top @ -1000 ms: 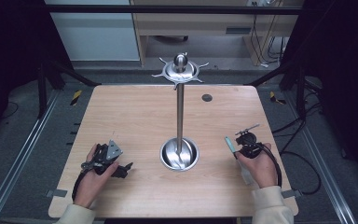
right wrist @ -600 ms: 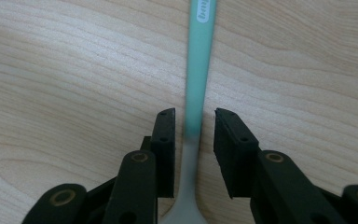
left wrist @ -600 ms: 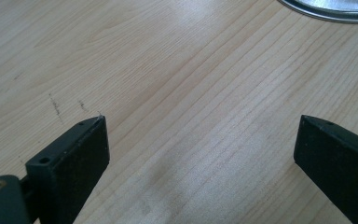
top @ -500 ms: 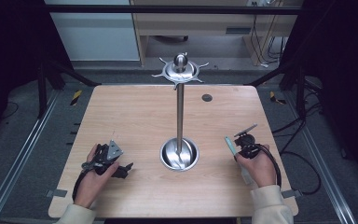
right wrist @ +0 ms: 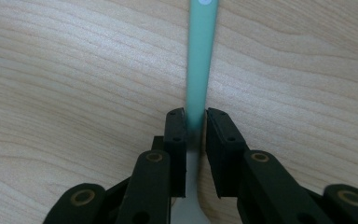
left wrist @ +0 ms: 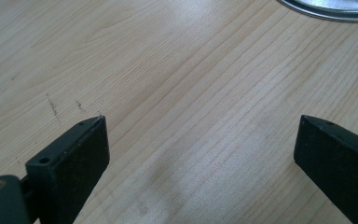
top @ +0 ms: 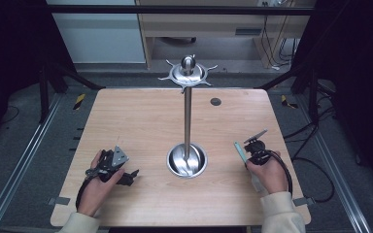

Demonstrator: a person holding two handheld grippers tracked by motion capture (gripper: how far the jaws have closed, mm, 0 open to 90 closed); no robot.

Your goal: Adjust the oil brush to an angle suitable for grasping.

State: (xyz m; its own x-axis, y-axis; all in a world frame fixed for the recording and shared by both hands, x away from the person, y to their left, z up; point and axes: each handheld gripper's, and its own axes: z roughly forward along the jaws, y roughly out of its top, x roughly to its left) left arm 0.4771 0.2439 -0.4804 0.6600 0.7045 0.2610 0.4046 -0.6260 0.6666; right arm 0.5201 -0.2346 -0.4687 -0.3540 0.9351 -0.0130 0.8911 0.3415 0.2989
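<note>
I'm pinching the green-handled utensil (right wrist: 200, 70) in my right gripper (right wrist: 196, 116) at four o'clock of the hook stand (top: 187, 116), my left gripper (left wrist: 200, 140) is gaping empty at eight o'clock, and nothing is hanging yet.

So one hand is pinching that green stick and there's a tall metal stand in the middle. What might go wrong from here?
The right gripper pinches the thin green handle with only its jaw tips, so it may twist or slip out once lifted. The metal stand is tall on a small round base; a bump from either hand could perhaps tip it. The left gripper is open, holding nothing, near that base, so a careless sweep could strike it.
</note>
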